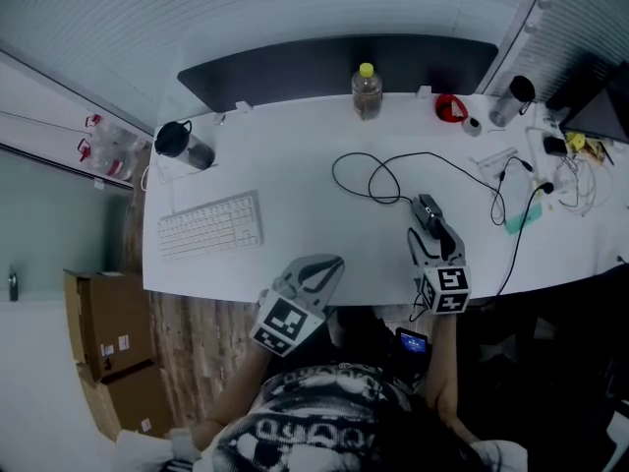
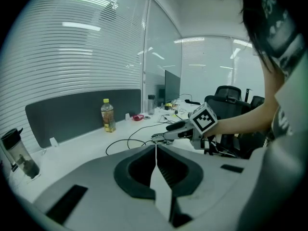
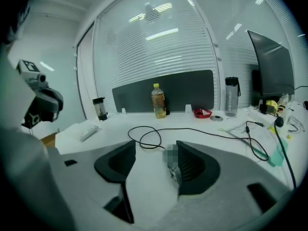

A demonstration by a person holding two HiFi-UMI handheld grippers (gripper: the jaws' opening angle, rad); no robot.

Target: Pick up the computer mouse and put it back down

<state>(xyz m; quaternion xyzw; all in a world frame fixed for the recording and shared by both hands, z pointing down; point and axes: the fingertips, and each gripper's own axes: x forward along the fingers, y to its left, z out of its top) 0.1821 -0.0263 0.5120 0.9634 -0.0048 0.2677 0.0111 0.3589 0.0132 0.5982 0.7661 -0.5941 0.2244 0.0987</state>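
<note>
Nearest, at the front edge of the desk point(image 1: 295, 146): left gripper point(image 2: 155, 148) pressed together on nothing, right gripper point(image 3: 155, 150) beside it spread wide and pinching nothing. Just ahead of the right tips, flat on the desk: dark mouse point(image 1: 428, 211), seemingly set down already, its cable point(image 1: 373, 180) looping off toward the bottle point(image 1: 367, 90) by the dark partition point(image 1: 334, 62) at the far side. Risks snagging that cable at the mouse end with a spread jaw tip, dragging the mouse askew or toward the near edge; risks a knock too, with tips so close to it.
</note>
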